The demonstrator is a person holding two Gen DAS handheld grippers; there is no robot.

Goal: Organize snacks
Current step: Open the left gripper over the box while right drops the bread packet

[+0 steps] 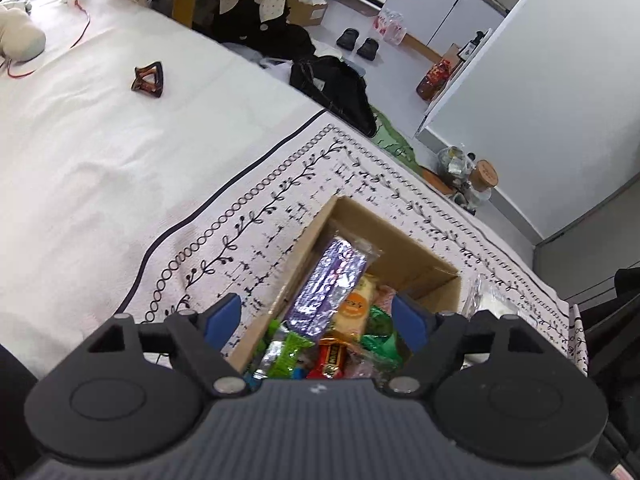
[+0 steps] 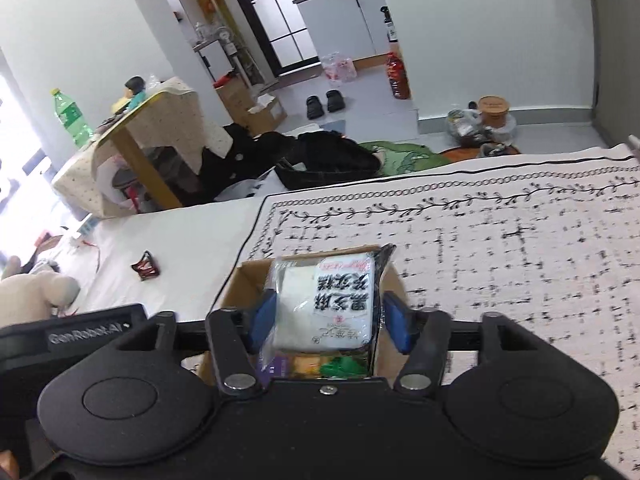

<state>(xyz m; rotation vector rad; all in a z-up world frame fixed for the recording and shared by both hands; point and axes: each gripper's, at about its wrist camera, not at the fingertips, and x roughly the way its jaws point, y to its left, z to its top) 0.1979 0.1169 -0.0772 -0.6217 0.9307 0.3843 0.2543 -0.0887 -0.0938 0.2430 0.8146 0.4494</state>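
A cardboard box (image 1: 404,268) on the patterned cloth holds several snacks: a purple pack (image 1: 324,284), a yellow-orange pack (image 1: 354,312), a red bar (image 1: 330,356) and green wrappers (image 1: 286,354). My left gripper (image 1: 316,320) hangs over the box, open, with its blue pads wide apart and nothing between them. In the right wrist view a white cake packet (image 2: 324,304) with black lettering sits between the blue pads of my right gripper (image 2: 330,320) above the box (image 2: 240,284). The jaws stand wider than the packet and do not press it. A clear-wrapped white packet (image 1: 490,300) shows just right of the box.
The black-and-white patterned cloth (image 2: 500,264) lies over a plain white sheet (image 1: 100,160). A brown hair claw (image 1: 149,80) and a plush toy (image 1: 18,38) lie on the sheet. Past the edge are black bags (image 2: 328,158), a draped table (image 2: 152,128) and jars (image 2: 490,114) on the floor.
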